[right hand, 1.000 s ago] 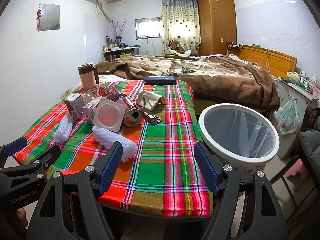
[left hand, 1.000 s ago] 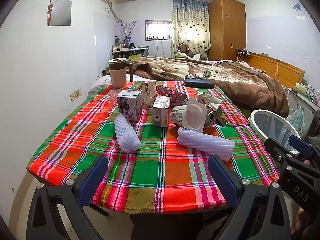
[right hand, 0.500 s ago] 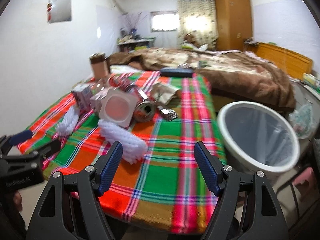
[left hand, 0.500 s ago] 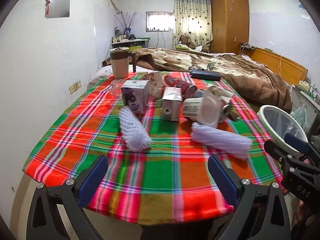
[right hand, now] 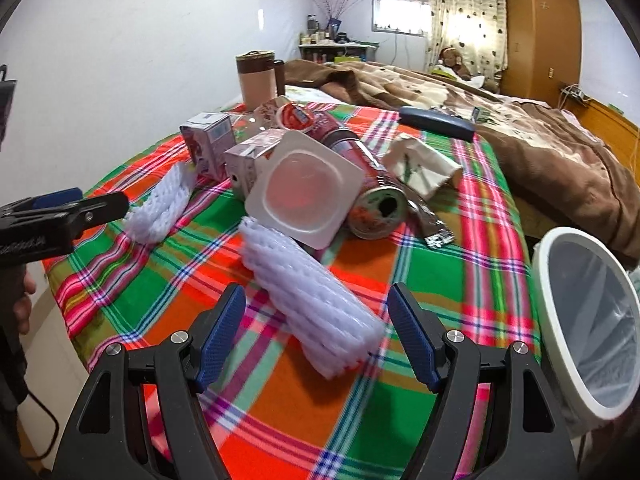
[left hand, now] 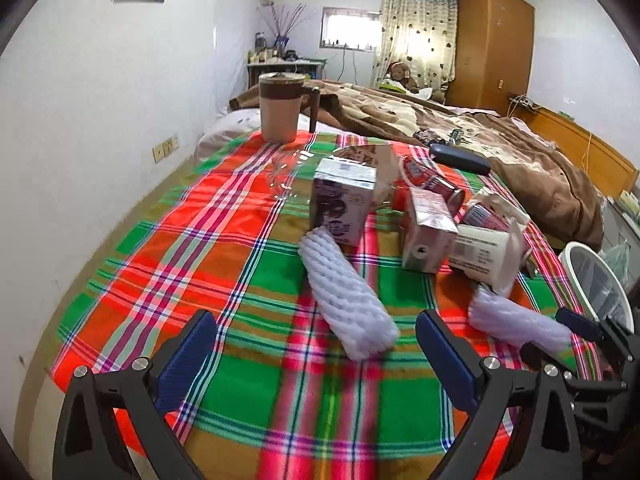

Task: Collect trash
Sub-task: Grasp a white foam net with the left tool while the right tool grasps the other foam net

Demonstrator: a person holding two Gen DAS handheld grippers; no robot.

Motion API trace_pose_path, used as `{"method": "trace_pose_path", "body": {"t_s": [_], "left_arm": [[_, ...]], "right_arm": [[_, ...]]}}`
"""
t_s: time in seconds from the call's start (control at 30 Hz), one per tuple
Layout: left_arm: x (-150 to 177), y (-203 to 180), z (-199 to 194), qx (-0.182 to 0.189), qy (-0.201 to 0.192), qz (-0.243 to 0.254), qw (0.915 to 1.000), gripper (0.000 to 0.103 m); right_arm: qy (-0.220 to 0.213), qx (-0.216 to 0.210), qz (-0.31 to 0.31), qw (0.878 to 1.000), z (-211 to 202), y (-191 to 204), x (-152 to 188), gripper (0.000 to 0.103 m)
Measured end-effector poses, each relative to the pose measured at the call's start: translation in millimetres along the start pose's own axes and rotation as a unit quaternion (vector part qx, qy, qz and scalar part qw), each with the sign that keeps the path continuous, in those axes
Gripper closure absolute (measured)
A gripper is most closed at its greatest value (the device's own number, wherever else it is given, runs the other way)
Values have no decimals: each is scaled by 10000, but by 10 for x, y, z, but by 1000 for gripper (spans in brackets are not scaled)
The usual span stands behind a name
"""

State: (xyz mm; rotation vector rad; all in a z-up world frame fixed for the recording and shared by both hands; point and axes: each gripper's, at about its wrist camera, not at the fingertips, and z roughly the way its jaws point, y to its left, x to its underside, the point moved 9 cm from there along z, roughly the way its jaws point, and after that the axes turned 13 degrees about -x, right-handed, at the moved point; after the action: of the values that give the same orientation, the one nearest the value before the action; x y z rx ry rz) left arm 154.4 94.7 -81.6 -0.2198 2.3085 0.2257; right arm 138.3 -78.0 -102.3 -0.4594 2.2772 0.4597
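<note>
**Mia:** What was the room like?

**Ben:** It was a bedroom with white walls. A bed [left hand: 500, 148] with a brown blanket [right hand: 540, 148] stood at the back, beside a wood wardrobe [left hand: 494, 44]. In front was a table [left hand: 168, 264] with a red and green check cloth.

**Mia:** What trash lay on the table?

**Ben:** Two white foam nets. One net [left hand: 346, 294] lay near the front, in the left camera's middle. The other net [right hand: 308, 300] lay more to the right. Behind them stood two small cartons. The purple carton [left hand: 342, 206] touched the far end of the first net. The pink carton [left hand: 426, 232] stood just beside it. A white cup [right hand: 304, 192] lay on its side, and a can [right hand: 372, 200] lay next to it, with its open top facing the right camera. Some crumpled paper [right hand: 420, 166] lay behind the can.

**Mia:** Anything that was not trash?

**Ben:** A tall mug [left hand: 282, 108] with a brown lid stood at the far edge. A dark case [right hand: 436, 124] lay at the far edge too.

**Mia:** Where was the bin?

**Ben:** The white bin [right hand: 548, 276] stood off the table's right side, with a clear bag inside.

**Mia:** What did the claws do?

**Ben:** The left claw [left hand: 316, 358] was spread wide and held nothing. The first net's near end lay between its blue fingers [left hand: 186, 358]. The right claw [right hand: 316, 334] was spread wide too, with nothing gripped. The second net's near end lay between its fingers [right hand: 412, 338].
</note>
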Motion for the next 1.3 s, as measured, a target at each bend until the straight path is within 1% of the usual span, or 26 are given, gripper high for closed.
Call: {"method": "trace_pose_path", "body": {"t_s": [0.1, 0.13, 0.17, 0.33, 0.37, 0.43, 0.5, 0.53, 0.57, 0.83, 0.9, 1.0, 1.03, 1.17, 1.3], "left_arm": [[-52, -11, 122, 74, 116, -39, 9999, 3], [-64, -27, 172, 101, 167, -13, 9998, 7], [-74, -32, 229, 77, 224, -9, 9997, 11], [-74, -55, 373, -70, 423, 30, 9991, 13], [-68, -70, 400, -50, 456, 31, 9989, 17], [-70, -110, 451, -63, 512, 89, 9986, 25], [-72, -133, 494, -57, 562, 99, 9984, 30], [-63, -151, 534, -23, 651, 101, 9978, 34], [-53, -163, 559, 31, 724, 76, 9973, 36], [-12, -239, 698, 52, 964, 101, 9953, 37], [-14, -244, 713, 9, 951, 112, 9954, 44], [-26, -279, 709, 72, 919, 133, 9957, 62], [-33, -303, 704, 125, 901, 140, 9958, 69], [-26, -316, 664, 140, 807, 105, 9966, 74], [-7, -327, 555, 200, 700, 112, 9973, 75]], "right_arm": [[43, 0, 35, 10000, 69, -8, -25, 39], [63, -2, 47, 10000, 78, -7, -17, 43], [95, -13, 61, 9999, 93, -6, -10, 44], [155, -90, 101, 9998, 135, 20, 9, 54], [157, -127, 135, 9997, 133, 26, 15, 55], [139, -165, 182, 9996, 141, 26, 5, 64], [113, -201, 247, 9994, 132, 23, 9, 69], [104, -232, 272, 9993, 130, 25, 11, 72], [109, -256, 290, 9992, 129, 29, 17, 73], [88, -358, 362, 9987, 142, 35, 32, 78], [69, -373, 401, 9985, 140, 17, 30, 78], [55, -405, 464, 9981, 136, 0, 33, 79], [42, -406, 482, 9980, 136, -5, 32, 80], [4, -438, 534, 9976, 108, -18, 35, 80], [-89, -457, 579, 9972, 66, -22, 19, 82]]}}
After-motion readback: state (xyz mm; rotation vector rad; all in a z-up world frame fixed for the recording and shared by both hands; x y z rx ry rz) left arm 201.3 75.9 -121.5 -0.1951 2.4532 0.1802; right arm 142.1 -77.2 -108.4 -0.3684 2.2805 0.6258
